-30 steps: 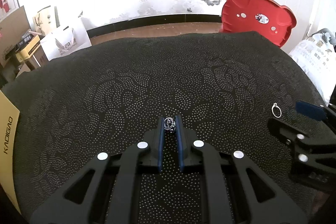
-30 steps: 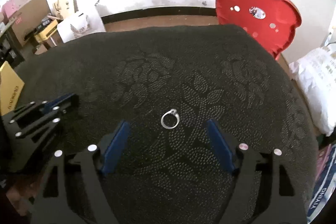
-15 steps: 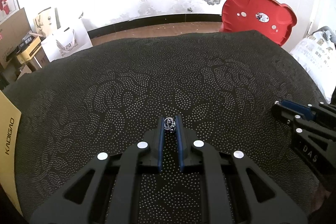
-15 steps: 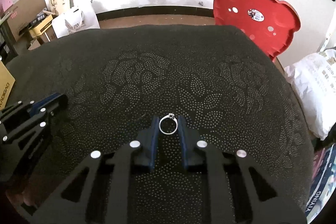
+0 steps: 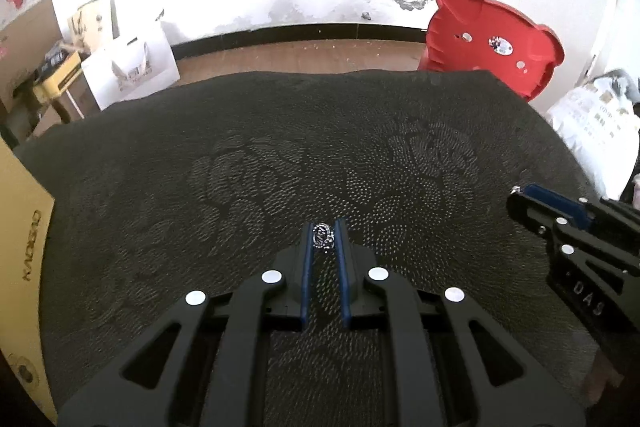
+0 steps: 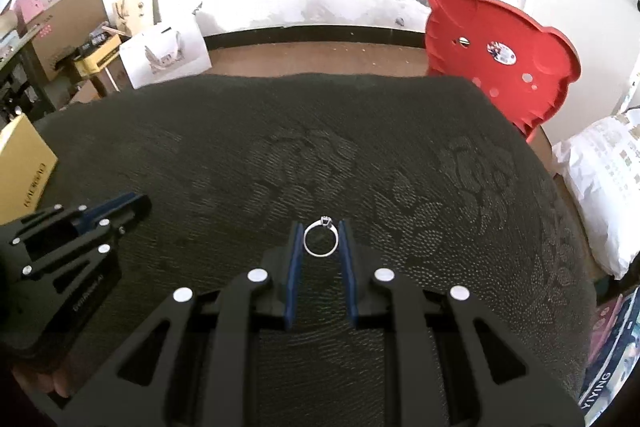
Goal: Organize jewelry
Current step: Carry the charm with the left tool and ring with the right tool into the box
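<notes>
Right wrist view is showing the right gripper (image 6: 319,241) pinching a thin silver ring (image 6: 319,240) between its jaws; the left gripper (image 5: 324,239) is pinching an ornate ring (image 5: 323,237). Both are hanging above the dark surface (image 5: 280,155). No organizer is showing, even toward twelve o'clock, so placing is remaining.

The right gripper (image 6: 319,241) is pinching a thin silver ring (image 6: 319,238) between its blue pads (image 6: 295,247), its small stone pointing away from the camera. It is hanging above a dark patterned cloth (image 6: 248,163). The left gripper (image 6: 120,209) is showing at the left edge, and a red bear-shaped tray (image 6: 500,59) is standing beyond the cloth.
</notes>
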Demonstrator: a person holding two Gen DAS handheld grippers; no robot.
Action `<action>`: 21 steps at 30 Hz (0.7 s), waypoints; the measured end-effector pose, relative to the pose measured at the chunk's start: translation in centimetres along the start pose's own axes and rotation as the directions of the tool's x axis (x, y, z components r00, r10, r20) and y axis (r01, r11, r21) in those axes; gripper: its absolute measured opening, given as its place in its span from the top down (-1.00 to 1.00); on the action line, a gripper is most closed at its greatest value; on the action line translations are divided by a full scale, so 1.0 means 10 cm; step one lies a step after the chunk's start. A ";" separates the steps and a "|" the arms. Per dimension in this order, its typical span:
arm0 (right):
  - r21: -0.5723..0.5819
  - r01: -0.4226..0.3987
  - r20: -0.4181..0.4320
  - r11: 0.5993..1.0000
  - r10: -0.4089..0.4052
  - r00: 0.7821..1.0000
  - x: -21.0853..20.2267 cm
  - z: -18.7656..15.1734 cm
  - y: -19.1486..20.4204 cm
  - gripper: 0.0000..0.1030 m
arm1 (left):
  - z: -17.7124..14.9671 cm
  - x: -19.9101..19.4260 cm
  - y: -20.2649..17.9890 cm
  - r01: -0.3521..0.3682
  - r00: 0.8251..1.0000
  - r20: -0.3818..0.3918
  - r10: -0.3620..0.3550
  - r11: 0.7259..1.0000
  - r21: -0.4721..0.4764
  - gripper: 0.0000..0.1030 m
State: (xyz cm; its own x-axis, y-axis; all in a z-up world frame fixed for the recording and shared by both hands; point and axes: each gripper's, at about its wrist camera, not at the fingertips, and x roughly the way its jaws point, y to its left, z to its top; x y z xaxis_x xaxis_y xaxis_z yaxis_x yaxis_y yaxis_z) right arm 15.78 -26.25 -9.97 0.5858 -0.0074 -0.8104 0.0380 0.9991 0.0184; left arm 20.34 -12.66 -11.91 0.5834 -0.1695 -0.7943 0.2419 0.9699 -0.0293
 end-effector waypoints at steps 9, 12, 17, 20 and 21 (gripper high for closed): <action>0.016 -0.023 -0.065 1.000 0.024 0.998 -0.51 -0.06 0.31 0.64 | -0.03 -0.78 0.52 -0.010 0.999 -0.040 0.007 0.998 -0.058 0.78; 0.010 -0.034 -0.069 0.999 0.035 0.997 -0.81 -0.10 0.53 0.64 | -0.07 -1.14 0.70 -0.046 0.999 -0.018 0.045 0.998 -0.053 0.78; -0.018 -0.058 -0.078 0.998 0.056 0.995 -1.25 -0.12 0.91 0.64 | -0.20 -1.72 0.99 -0.090 0.996 -0.007 0.090 0.994 -0.065 0.78; -0.063 -0.066 -0.061 0.996 0.063 0.996 -1.55 -0.09 1.23 0.64 | -0.27 -1.99 1.17 -0.108 0.994 -0.002 0.109 0.991 -0.080 0.78; -0.079 -0.073 -0.053 0.994 0.069 0.996 -1.65 -0.08 1.36 0.64 | -0.29 -2.10 1.24 -0.120 0.993 0.006 0.121 0.989 -0.083 0.78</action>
State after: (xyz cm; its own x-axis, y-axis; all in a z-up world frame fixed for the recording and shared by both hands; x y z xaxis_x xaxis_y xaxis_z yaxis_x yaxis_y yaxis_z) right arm 5.96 -12.55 3.17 0.5429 0.0634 -0.8374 -0.0691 0.9971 0.0307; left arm 8.85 3.44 2.64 0.6129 -0.0519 -0.7885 0.1048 0.9944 0.0161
